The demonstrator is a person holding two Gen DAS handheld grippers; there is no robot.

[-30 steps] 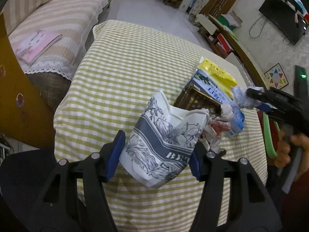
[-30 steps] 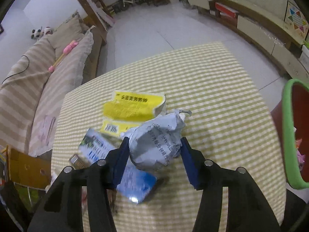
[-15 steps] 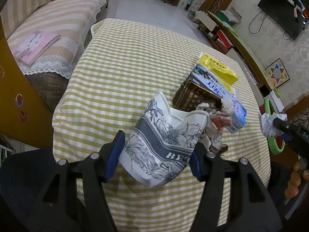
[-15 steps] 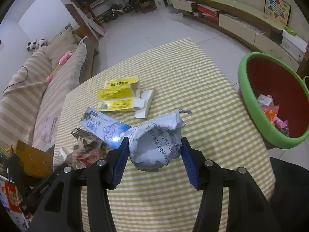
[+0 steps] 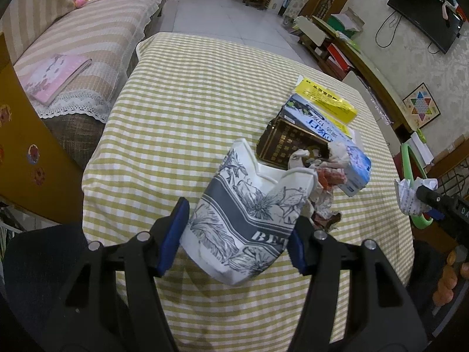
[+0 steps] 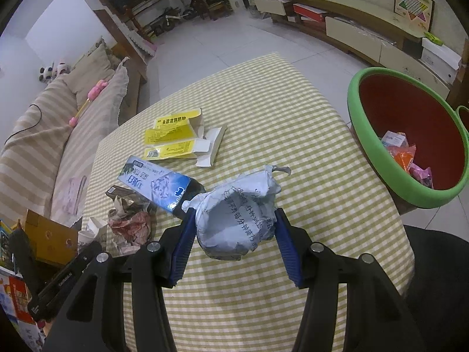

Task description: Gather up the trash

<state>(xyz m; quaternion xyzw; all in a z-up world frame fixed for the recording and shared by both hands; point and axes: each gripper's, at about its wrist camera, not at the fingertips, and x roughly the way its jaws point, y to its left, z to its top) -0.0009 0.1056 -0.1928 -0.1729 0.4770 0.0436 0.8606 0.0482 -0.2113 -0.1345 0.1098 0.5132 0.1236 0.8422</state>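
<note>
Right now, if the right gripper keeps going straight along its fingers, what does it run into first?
Probably the checked tablecloth. The right gripper, shut on the crumpled paper ball, points down at bare cloth past the ball. The green-rimmed bin lies off to the right of that line, though depth is hard to judge.

Grippers: two, the left gripper [image 5: 237,236] and the right gripper [image 6: 234,243]
Paper cups: one, the floral paper cup [image 5: 249,220]
Crumpled paper balls: one, the printed paper wad [image 6: 240,214]
Flattened cartons on the table [image 6: 293,111]: three, the yellow box [image 6: 173,135], the blue-and-white carton [image 6: 155,184] and the dark brown box [image 5: 290,146]
Loose wrapper heaps: one, the crumpled wrappers [image 6: 129,223] (single pieces cannot be counted)
Bins: one, the green-rimmed bin [image 6: 356,111]
Books on the sofa: one, the pink book [image 5: 55,76]
</note>
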